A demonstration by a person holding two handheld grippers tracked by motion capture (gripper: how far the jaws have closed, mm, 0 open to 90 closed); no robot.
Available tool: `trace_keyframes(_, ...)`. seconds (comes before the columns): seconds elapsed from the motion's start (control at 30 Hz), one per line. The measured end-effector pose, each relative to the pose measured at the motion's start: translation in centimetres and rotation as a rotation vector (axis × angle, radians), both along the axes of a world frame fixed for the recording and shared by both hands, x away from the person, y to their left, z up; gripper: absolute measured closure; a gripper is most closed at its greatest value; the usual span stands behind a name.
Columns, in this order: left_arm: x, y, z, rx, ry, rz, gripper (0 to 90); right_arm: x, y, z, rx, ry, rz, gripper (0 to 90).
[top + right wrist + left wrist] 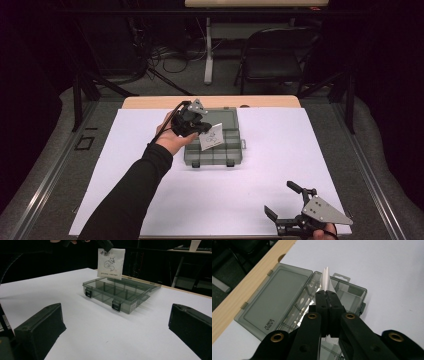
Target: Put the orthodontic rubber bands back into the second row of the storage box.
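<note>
- High view: the left tongs (202,129) grasp a white packet (212,137) and hold it above the open grey box (215,150) on the white table (125,165).
- Left gripper view: jaws pressed together on the packet's (326,277) edge, over the box's (347,293) compartments; the lid (274,296) lies flat beside them.
- Right gripper view: the packet (110,263) hangs upright, clear of the box (117,293).
- The right tongs (284,204) stand released, jaws wide apart, near the table's front edge, well apart from the box.
</note>
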State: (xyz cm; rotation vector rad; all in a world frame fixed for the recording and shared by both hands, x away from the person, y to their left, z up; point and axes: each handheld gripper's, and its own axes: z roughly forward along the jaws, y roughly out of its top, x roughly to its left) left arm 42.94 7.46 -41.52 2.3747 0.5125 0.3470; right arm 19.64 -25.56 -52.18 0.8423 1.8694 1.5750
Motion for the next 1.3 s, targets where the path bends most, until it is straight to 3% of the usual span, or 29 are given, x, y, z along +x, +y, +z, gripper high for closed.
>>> trace_keyframes(0.57, 0.4, -1.4, -2.6, 0.043, 0.047, -0.009, 89.5, 0.0, 0.0, 0.0, 0.005, -0.002, 0.000, 0.0)
trace_keyframes(0.87, 0.6, -1.4, -4.2, 0.049, 0.088, -0.012, 89.5, -0.1, 0.0, 0.1, 0.002, 0.007, 0.003, 0.0)
trace_keyframes(1.3, 0.2, -1.2, -5.3, 0.041, 0.111, -0.002, 89.5, 0.0, 0.0, 0.0, 0.002, 0.006, 0.004, 0.0)
